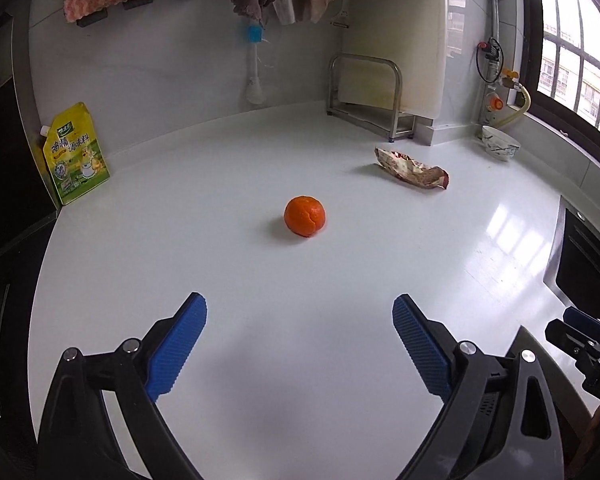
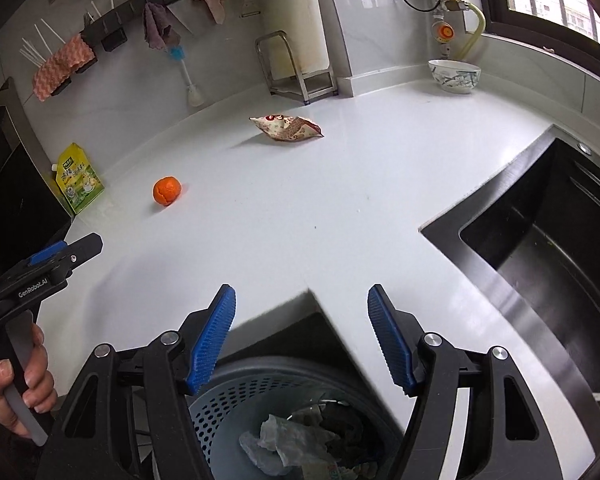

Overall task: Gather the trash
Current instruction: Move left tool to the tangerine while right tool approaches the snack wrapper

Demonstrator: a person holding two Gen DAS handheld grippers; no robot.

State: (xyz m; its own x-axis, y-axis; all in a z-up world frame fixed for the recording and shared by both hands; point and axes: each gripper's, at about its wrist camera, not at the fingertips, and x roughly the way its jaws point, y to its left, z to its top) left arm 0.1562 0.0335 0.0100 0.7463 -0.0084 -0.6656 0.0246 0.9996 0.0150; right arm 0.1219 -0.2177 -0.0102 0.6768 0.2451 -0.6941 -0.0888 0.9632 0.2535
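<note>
The left claw (image 1: 300, 344) gaped wide and empty over the white counter (image 1: 340, 280), the peeled orange skin (image 1: 305, 216) well ahead and the crumpled wrapper (image 1: 412, 169) farther off, where a hasty pinch might have sent the round peel rolling aside.

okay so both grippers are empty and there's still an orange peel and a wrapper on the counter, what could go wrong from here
1. The orange peel is round and split; the open left gripper might squash it or make it roll.
2. The crumpled wrapper lies flat near the metal rack; the right gripper may scrape the countertop or nudge it away.
3. The trash bin sits below the counter edge, beside the sink, so a drop could miss.
</note>
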